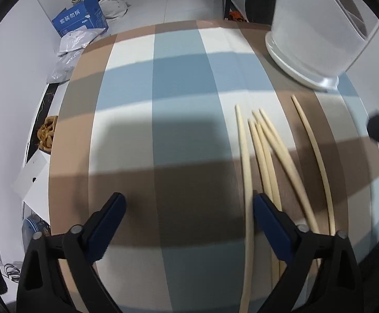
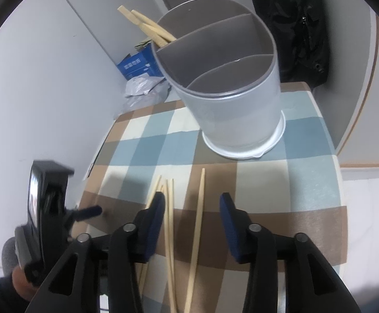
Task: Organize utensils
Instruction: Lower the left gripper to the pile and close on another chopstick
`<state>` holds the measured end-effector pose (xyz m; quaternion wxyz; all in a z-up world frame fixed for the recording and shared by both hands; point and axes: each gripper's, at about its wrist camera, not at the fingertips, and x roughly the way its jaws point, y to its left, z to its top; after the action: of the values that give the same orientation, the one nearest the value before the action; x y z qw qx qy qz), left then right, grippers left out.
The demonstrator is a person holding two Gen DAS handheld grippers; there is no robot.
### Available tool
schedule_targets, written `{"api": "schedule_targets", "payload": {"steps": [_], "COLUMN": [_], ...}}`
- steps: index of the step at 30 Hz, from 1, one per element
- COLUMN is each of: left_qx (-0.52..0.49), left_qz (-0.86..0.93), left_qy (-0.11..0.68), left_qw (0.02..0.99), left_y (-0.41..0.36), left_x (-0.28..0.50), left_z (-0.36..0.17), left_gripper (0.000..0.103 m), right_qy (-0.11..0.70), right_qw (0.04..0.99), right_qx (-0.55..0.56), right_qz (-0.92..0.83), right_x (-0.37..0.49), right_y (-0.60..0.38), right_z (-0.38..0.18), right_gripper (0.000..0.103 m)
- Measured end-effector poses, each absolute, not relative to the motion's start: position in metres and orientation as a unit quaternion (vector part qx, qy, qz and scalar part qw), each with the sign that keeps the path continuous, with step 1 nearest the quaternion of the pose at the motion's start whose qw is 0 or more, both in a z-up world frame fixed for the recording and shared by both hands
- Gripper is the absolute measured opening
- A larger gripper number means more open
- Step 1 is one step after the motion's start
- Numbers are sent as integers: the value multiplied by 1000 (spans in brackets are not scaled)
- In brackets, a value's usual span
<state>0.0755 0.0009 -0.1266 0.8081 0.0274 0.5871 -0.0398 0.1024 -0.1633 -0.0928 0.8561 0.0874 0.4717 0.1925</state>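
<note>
Below the right gripper (image 2: pixel 192 202), whose jaws stand apart and empty, chopsticks (image 2: pixel 197 224) lie loose at lower centre; the left gripper (image 1: pixel 189 203) gapes wide, seemingly empty too.

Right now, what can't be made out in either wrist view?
- Thick ends of the pale wooden chopsticks on the checked tablecloth: both views, hidden under the fingers and cut off by the bottom edge.
- Floor of the grey three-compartment plastic holder: right view, hidden by its own walls; left view crops its top.
</note>
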Motion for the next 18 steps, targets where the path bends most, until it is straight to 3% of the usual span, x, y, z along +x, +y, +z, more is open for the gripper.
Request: {"api": "schedule_targets", "payload": {"steps": [7, 11, 15, 18], "left_qx": [15, 17, 22, 14], "left_qz": [-47, -67, -87, -91], "left_qy": [585, 578, 576, 577], "left_qw": [810, 813, 812, 812], "left_y": [-9, -16, -20, -16], "left_x": [99, 108, 103, 102], "left_z": [-125, -122, -121, -121], "left_gripper": [68, 31, 3, 1], "right_qy": [483, 490, 496, 504], "right_qw": [853, 850, 848, 843], "right_qx": [92, 97, 90, 77], "right_qz": [175, 167, 166, 171], "right_x": [110, 114, 115, 118], "right_y": [-180, -186, -184, -177], "right_z": [-100, -103, -105, -110], "right_gripper": [48, 48, 49, 49]}}
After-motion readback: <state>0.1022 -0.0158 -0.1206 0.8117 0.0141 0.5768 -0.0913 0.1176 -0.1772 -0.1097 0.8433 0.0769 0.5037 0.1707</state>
